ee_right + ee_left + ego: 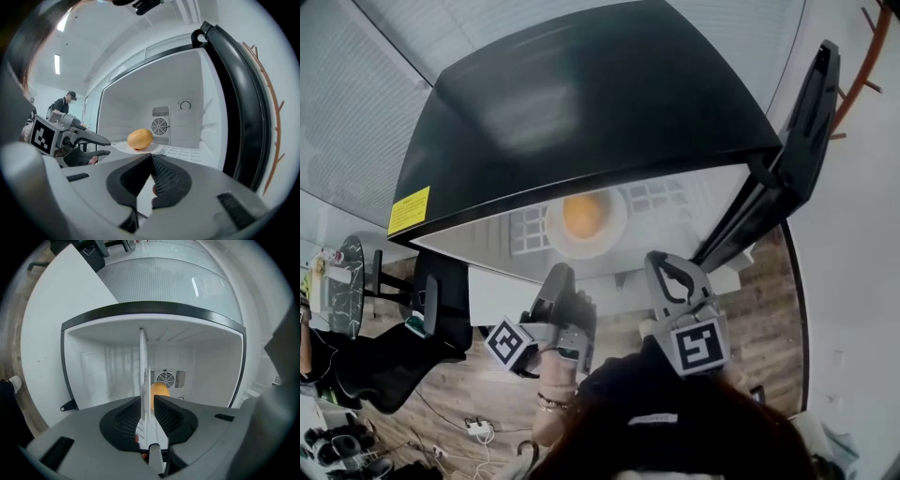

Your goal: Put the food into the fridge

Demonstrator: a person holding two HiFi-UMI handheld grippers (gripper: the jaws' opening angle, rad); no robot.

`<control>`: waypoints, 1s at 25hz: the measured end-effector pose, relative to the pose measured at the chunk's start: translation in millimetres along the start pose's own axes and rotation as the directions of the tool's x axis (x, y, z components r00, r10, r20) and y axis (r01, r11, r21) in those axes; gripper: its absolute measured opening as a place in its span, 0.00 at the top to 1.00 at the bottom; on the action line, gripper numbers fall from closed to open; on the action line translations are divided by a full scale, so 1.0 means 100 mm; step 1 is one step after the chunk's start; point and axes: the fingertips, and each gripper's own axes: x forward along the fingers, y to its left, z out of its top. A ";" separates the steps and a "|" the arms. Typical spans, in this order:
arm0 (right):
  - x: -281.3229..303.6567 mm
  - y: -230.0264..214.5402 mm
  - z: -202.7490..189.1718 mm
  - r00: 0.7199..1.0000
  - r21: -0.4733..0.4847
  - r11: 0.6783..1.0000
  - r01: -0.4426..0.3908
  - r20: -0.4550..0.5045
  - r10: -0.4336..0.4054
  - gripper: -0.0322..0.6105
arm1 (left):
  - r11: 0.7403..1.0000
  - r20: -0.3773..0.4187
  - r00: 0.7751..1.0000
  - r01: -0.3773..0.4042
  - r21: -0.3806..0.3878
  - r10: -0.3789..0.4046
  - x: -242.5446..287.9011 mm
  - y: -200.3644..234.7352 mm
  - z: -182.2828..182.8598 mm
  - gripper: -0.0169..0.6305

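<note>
A round orange food [583, 214] lies on a white plate [614, 225] on the shelf inside the open black fridge [581, 103]. My left gripper [561, 274] is at the plate's near rim. In the left gripper view the plate [143, 362] runs edge-on between the jaws of that gripper [148, 397], which are closed on it, and the food [161, 390] shows just past them. My right gripper [661, 262] hangs in front of the opening, shut and holding nothing. From the right gripper [151, 157] I see the food [139, 138], the plate [154, 148] and the left gripper [108, 146].
The fridge door [797, 150] stands open at the right. A fan vent [160, 124] sits in the back wall. A dark chair [356, 272] and floor cables [478, 429] lie to the left on the wood floor. A person [63, 105] stands far behind.
</note>
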 end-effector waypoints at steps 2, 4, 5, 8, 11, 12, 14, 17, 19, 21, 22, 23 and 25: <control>-0.05 0.07 0.00 1.000 0.000 1.000 -0.005 -0.001 0.005 0.95 | 1.000 0.003 1.000 -0.003 0.025 0.003 -0.08 -0.01 0.00 0.86; -0.12 0.15 0.01 1.000 0.001 1.000 -0.009 0.001 0.009 0.95 | 0.998 0.017 1.000 -0.016 0.059 0.015 -0.18 -0.02 0.01 0.92; -0.15 0.18 0.02 1.000 0.001 1.000 -0.007 0.004 0.007 0.96 | 0.997 0.025 0.999 -0.023 0.073 0.021 -0.23 -0.02 0.02 0.93; -0.24 0.23 0.03 1.000 -0.003 1.000 0.003 0.012 -0.003 0.95 | 0.995 0.030 0.999 -0.028 0.092 0.025 -0.32 -0.02 0.02 0.99; -0.32 0.27 0.03 1.000 -0.011 1.000 0.012 0.014 -0.012 0.96 | 0.990 0.023 1.000 -0.021 0.141 0.017 -0.41 -0.07 -0.02 0.99; -0.35 0.29 0.03 1.000 -0.014 1.000 0.014 0.011 -0.014 0.95 | 0.985 0.018 1.000 -0.021 0.169 0.018 -0.44 -0.09 -0.03 0.99; -0.40 0.33 0.02 1.000 -0.015 1.000 0.019 0.004 -0.019 0.95 | 0.977 -0.001 1.000 -0.019 0.213 0.020 -0.49 -0.10 -0.07 0.99; -0.49 0.39 0.02 1.000 -0.022 0.999 0.026 -0.002 -0.026 0.96 | 0.969 -0.032 0.999 -0.015 0.248 0.024 -0.57 -0.11 -0.16 0.99; -0.56 0.45 0.02 1.000 -0.019 0.999 0.030 -0.008 -0.030 0.96 | 0.954 -0.044 0.999 -0.017 0.301 0.032 -0.65 -0.12 -0.20 0.99; -0.63 0.50 0.02 0.999 -0.006 0.999 0.037 -0.011 -0.037 0.96 | 0.928 -0.064 0.997 -0.012 0.373 0.038 -0.72 -0.15 -0.26 0.99; -0.66 0.52 0.02 0.999 -0.002 0.999 0.039 -0.013 -0.039 0.96 | 0.913 -0.074 0.996 -0.009 0.408 0.043 -0.76 -0.16 -0.29 0.99; -0.69 0.55 0.01 0.999 -0.003 0.999 0.041 -0.015 -0.041 0.96 | 0.897 -0.078 0.996 -0.011 0.441 0.051 -0.79 -0.18 -0.32 0.99; -0.75 0.61 0.01 0.999 -0.010 0.999 0.046 -0.015 -0.047 0.96 | 0.853 -0.071 0.994 -0.034 0.521 0.084 -0.89 -0.18 -0.36 0.99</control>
